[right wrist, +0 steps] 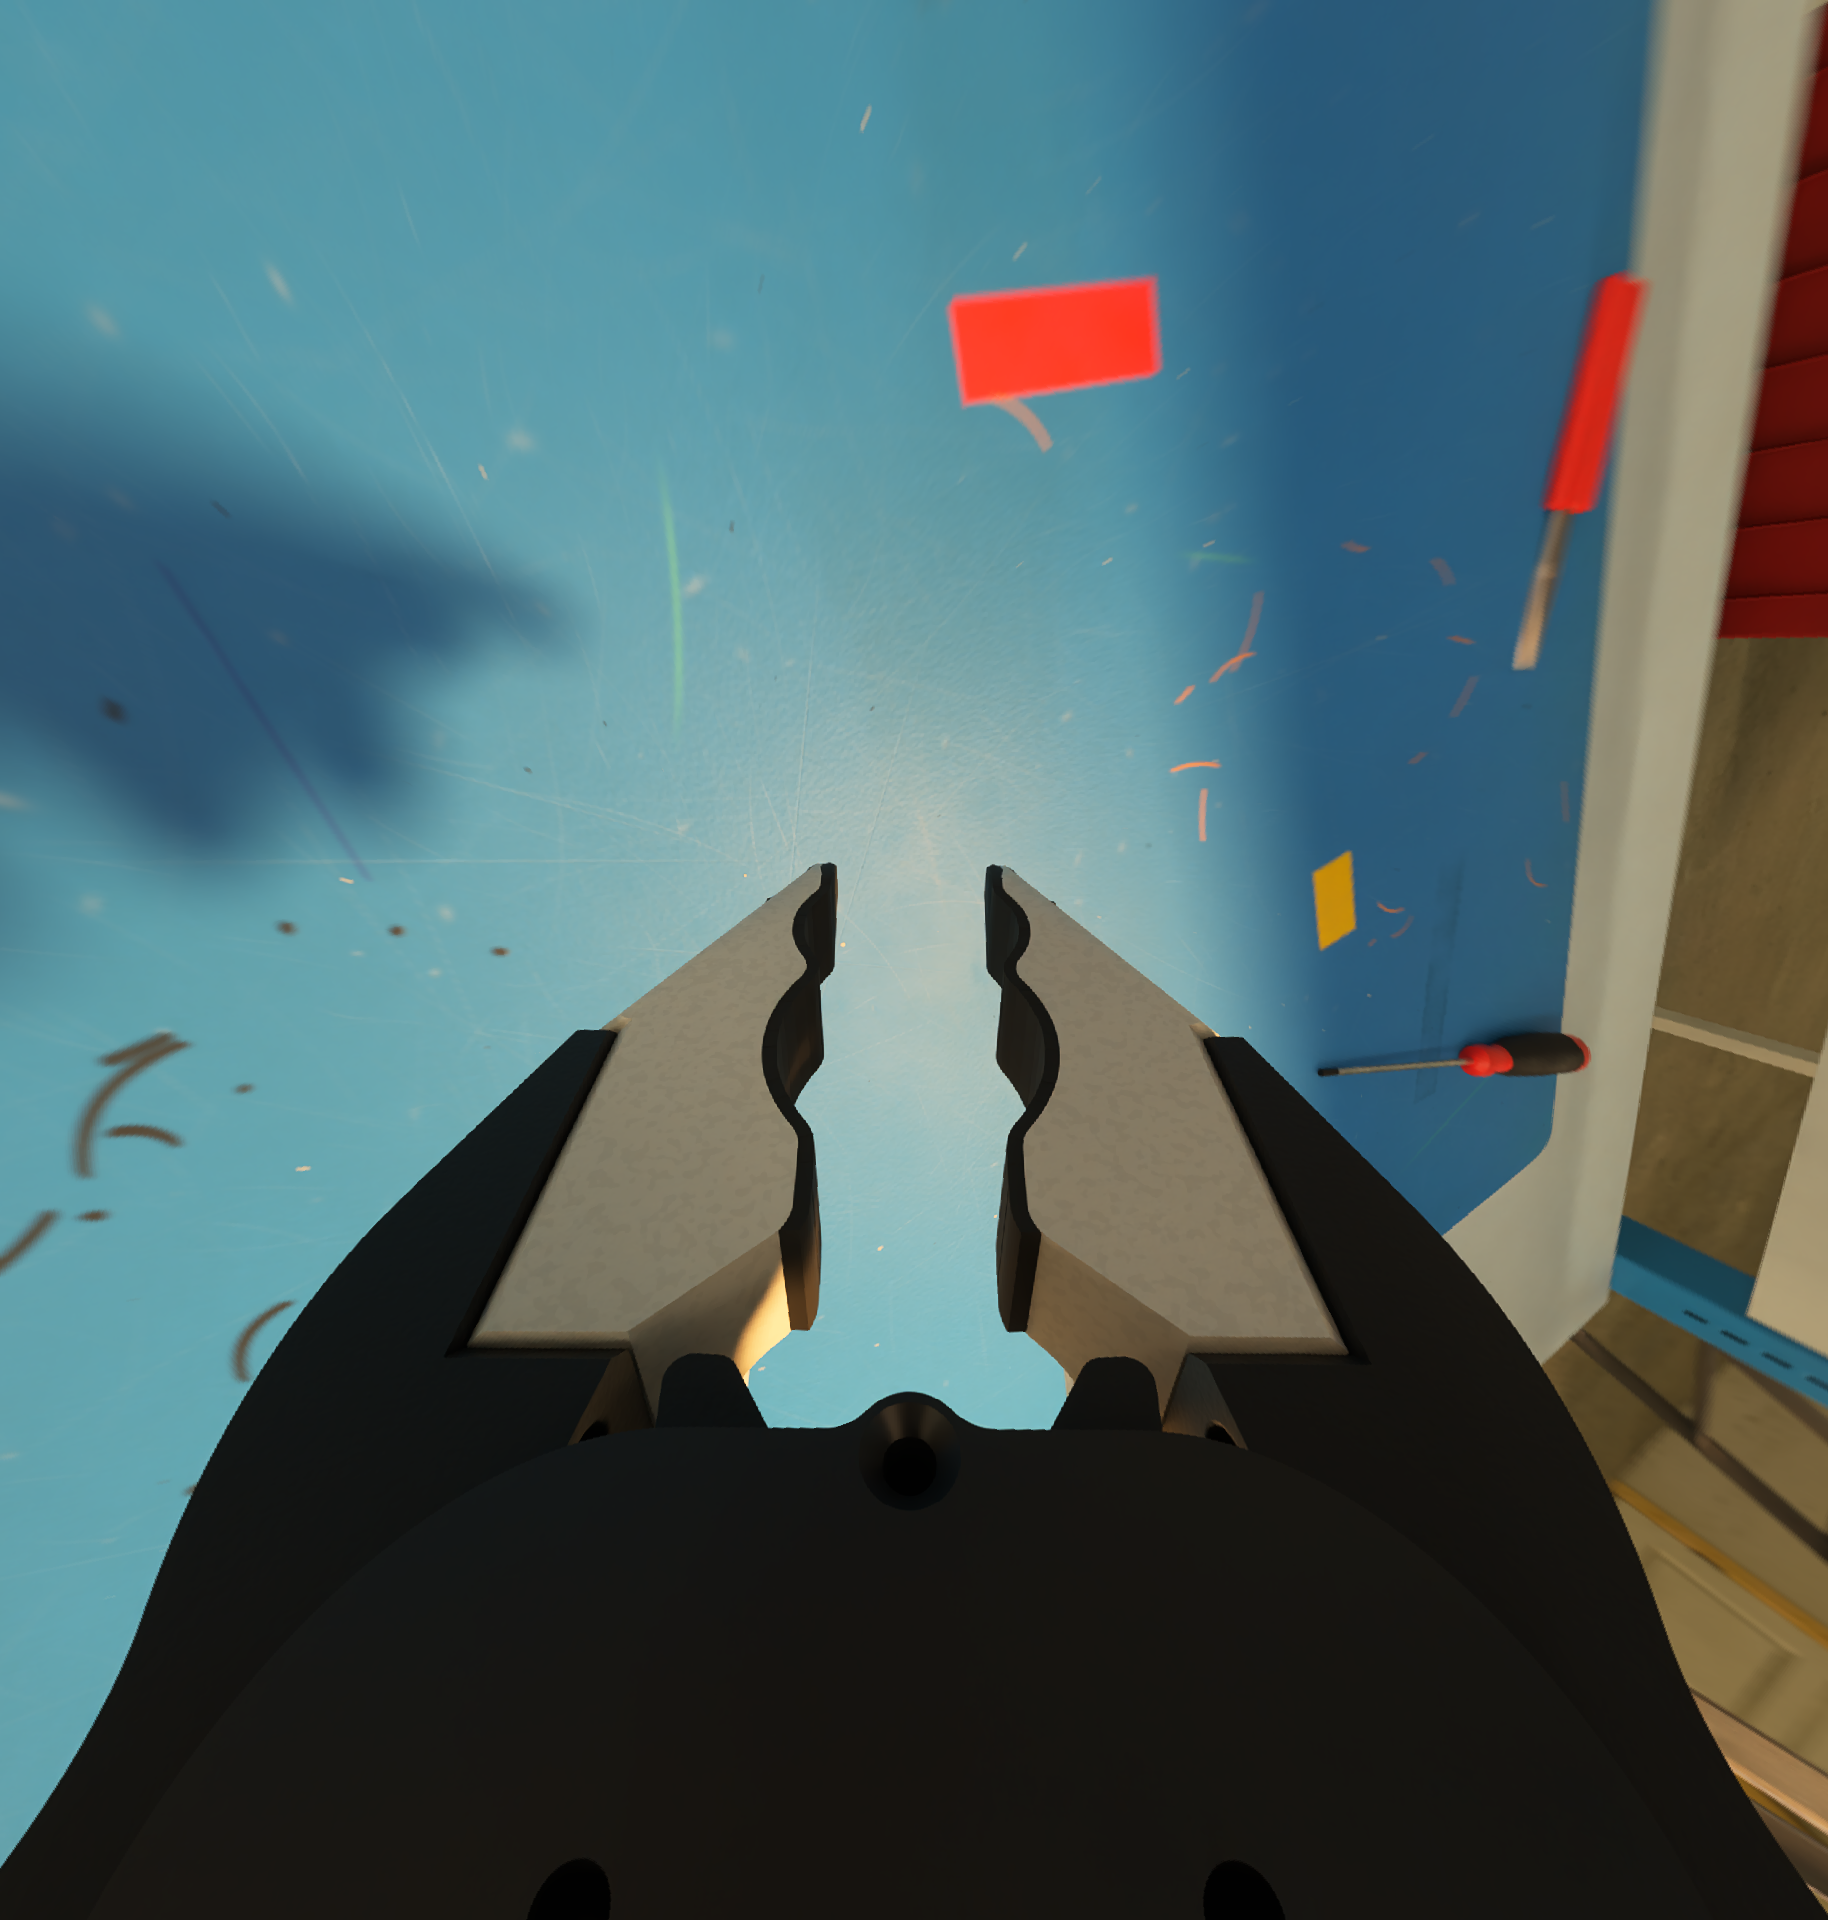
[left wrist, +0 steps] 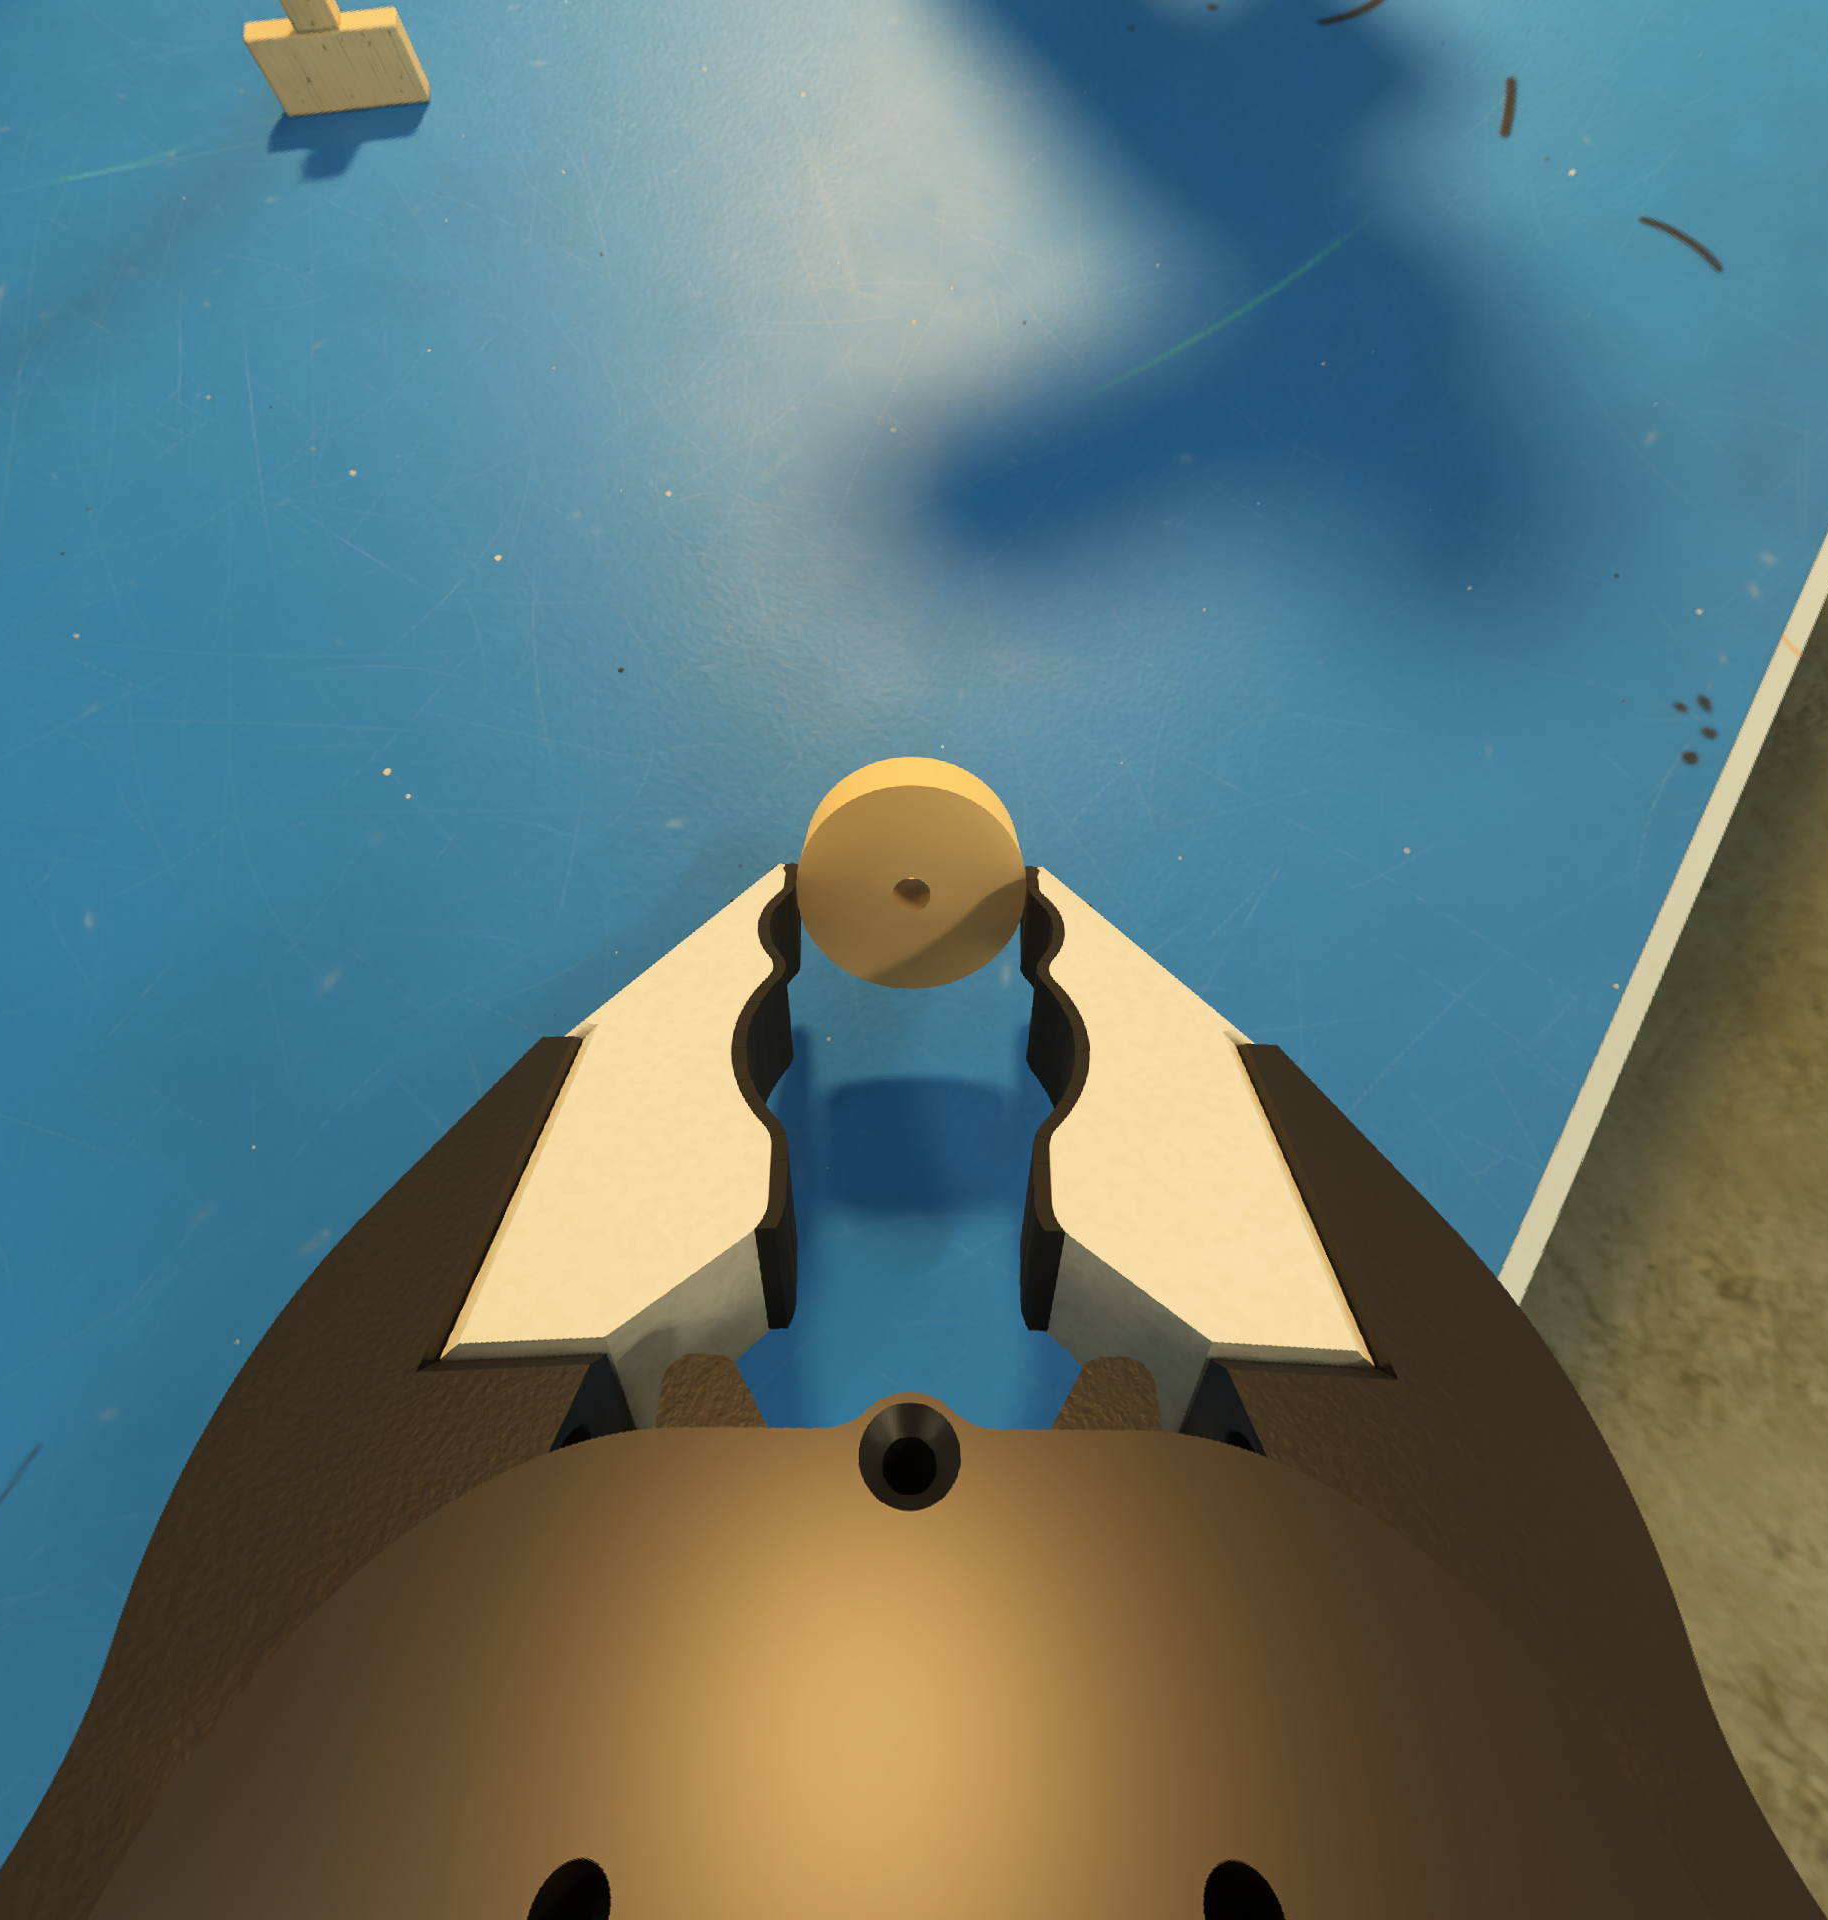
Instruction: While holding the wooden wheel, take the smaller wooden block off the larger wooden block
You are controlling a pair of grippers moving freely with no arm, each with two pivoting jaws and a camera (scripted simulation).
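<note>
In the left wrist view my left gripper [left wrist: 910,883] is shut on the wooden wheel [left wrist: 910,873], a tan disc with a small centre hole, held at the fingertips above the blue table [left wrist: 474,623]. The larger wooden block [left wrist: 341,64], pale and flat, lies at the far top left with the smaller wooden block [left wrist: 312,12] standing on it, cut off by the frame edge. In the right wrist view my right gripper [right wrist: 910,894] is open and empty above the blue table [right wrist: 577,416]. No block shows in that view.
The table's white edge [left wrist: 1679,894] runs down the right of the left wrist view. In the right wrist view lie a red rectangle [right wrist: 1055,338], a red-handled chisel [right wrist: 1585,436], a small yellow piece [right wrist: 1334,900] and a screwdriver [right wrist: 1481,1060] near the right edge [right wrist: 1616,727].
</note>
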